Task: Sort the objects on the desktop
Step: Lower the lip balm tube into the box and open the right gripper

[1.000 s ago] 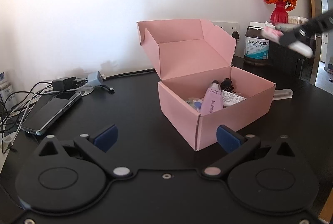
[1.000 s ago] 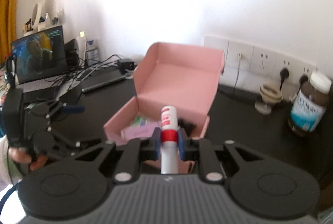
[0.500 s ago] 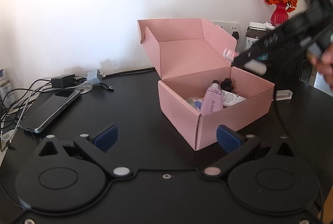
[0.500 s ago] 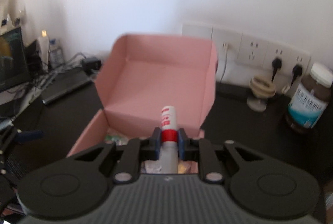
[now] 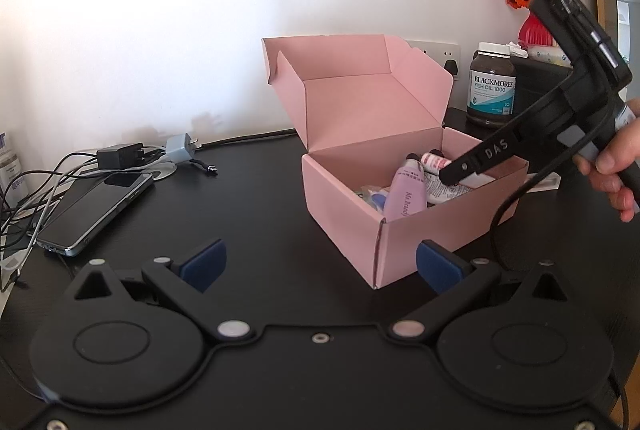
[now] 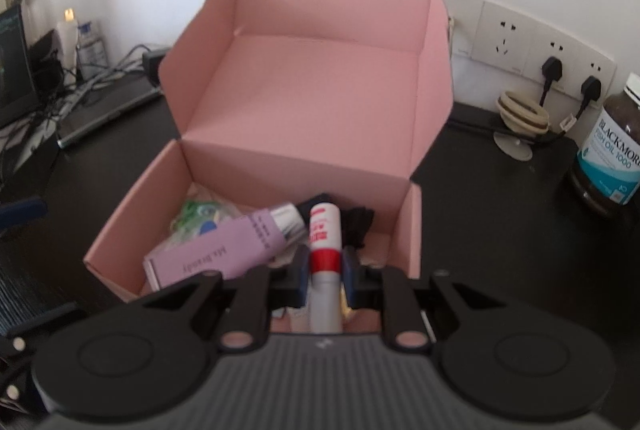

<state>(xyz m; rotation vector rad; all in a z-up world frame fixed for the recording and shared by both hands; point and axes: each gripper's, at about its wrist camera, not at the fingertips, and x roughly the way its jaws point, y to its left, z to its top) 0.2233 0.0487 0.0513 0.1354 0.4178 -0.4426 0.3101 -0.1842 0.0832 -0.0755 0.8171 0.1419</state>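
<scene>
Now your right gripper (image 6: pixel 325 272) is clenched on the white tube (image 6: pixel 325 234), red band at the pads, long axis pointing straight ahead and down over the pink box (image 6: pixel 132 206), beside the lilac tube (image 6: pixel 224 250). Your left gripper (image 5: pixel 320 264) hangs released, short of the box.

Black desk (image 5: pixel 256 214), open pink box (image 5: pixel 344 206), phone (image 5: pixel 96 206), chargers (image 5: pixel 120 156), supplement jar (image 5: pixel 491 86)

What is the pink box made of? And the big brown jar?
The box looks like thin cardboard: matte, with folded creases and flaps. The jar looks like see-through brown plastic or glass, glossy, with a white cap; which one I cannot tell.
</scene>
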